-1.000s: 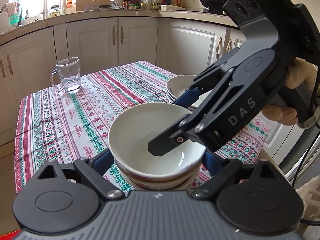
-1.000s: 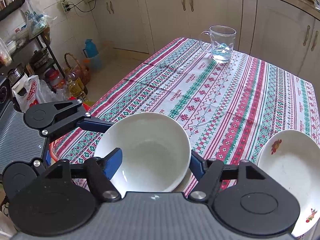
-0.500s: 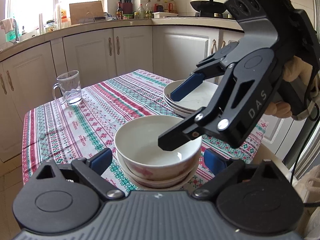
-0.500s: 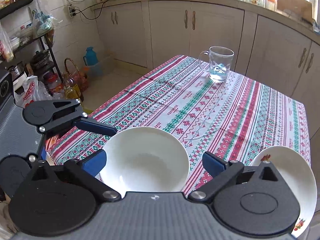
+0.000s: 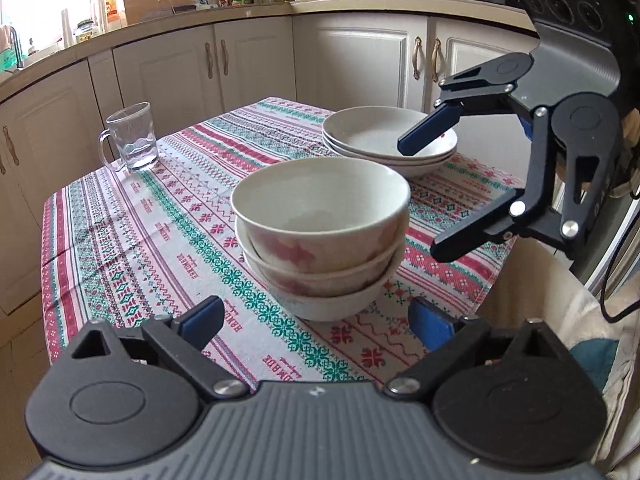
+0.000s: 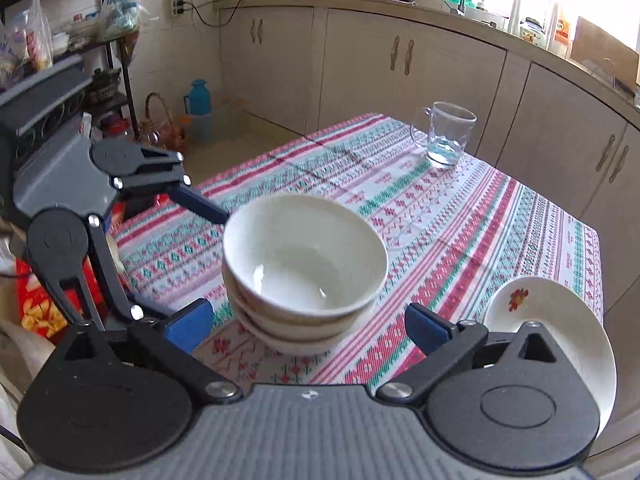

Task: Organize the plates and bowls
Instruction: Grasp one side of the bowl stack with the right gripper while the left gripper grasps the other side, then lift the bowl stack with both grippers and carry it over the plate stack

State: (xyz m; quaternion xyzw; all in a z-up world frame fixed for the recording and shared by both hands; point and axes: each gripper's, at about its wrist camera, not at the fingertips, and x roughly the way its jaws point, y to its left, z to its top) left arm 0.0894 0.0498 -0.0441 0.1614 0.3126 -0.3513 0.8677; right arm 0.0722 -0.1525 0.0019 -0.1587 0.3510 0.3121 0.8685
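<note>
I have both grippers clear of the bowl stack [image 5: 320, 236], three bowls nested on the striped tablecloth [image 5: 160, 248] near its front edge. My left gripper [image 5: 316, 316] stands wide with nothing between its blue pads, the stack just ahead of them. My right gripper [image 6: 308, 320] is spread as wide as it goes, also empty, and sits just this side of the stack.

The plate stack [image 5: 388, 144] lies beyond the bowls, toward the cabinets, and in the left view one right finger hangs in front of it. The glass mug [image 5: 132, 142], with a little water in it, stands well apart from the bowls at the far corner.

My worry is the top bowl: it sits slightly tilted in the pile, so a finger brushing it could slide or tip it. The stack is also close to the table edge, so a push could carry it off.
</note>
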